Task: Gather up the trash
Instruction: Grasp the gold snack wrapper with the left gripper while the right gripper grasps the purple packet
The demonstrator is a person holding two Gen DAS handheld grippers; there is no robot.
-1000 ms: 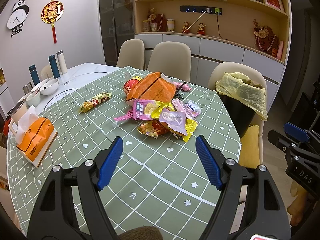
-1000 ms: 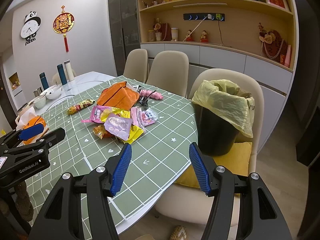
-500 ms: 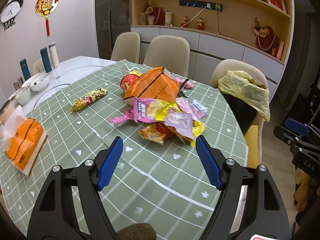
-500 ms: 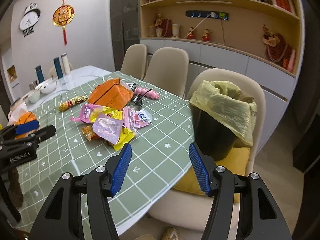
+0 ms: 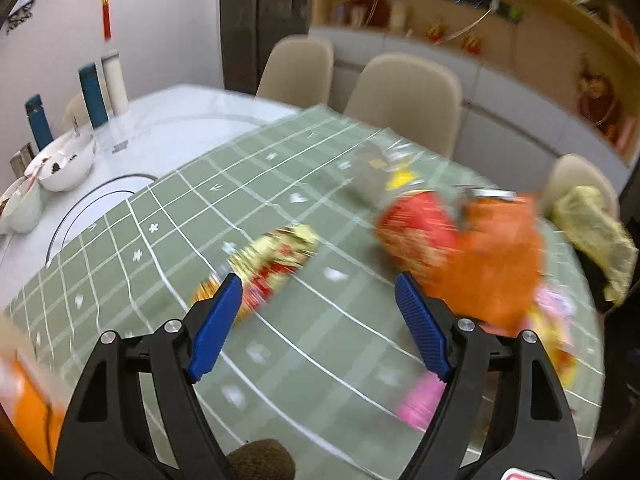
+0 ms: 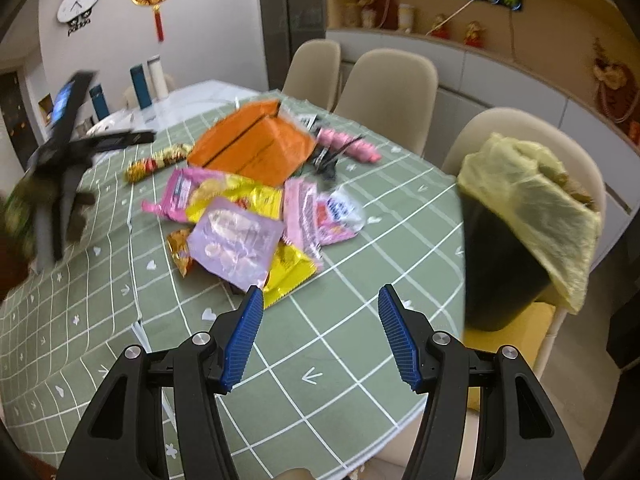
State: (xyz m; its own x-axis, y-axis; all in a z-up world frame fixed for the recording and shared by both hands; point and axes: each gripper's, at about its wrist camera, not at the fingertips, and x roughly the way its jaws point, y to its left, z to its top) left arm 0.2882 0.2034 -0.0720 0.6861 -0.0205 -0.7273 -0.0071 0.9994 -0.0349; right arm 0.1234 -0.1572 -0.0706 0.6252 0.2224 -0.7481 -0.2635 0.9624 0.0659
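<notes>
A green grid-patterned tablecloth [image 6: 360,344] lies under both claws. The black bin with a yellow liner [image 6: 520,216] stands right of the wide, empty right claw [image 6: 320,336]. An orange paper bag [image 6: 256,140] and lilac wrapper [image 6: 236,240] lie ahead-left of it. The left claw [image 5: 318,320] gapes wide, a blurred gold-red wrapper [image 5: 272,260] beside its left finger.
</notes>
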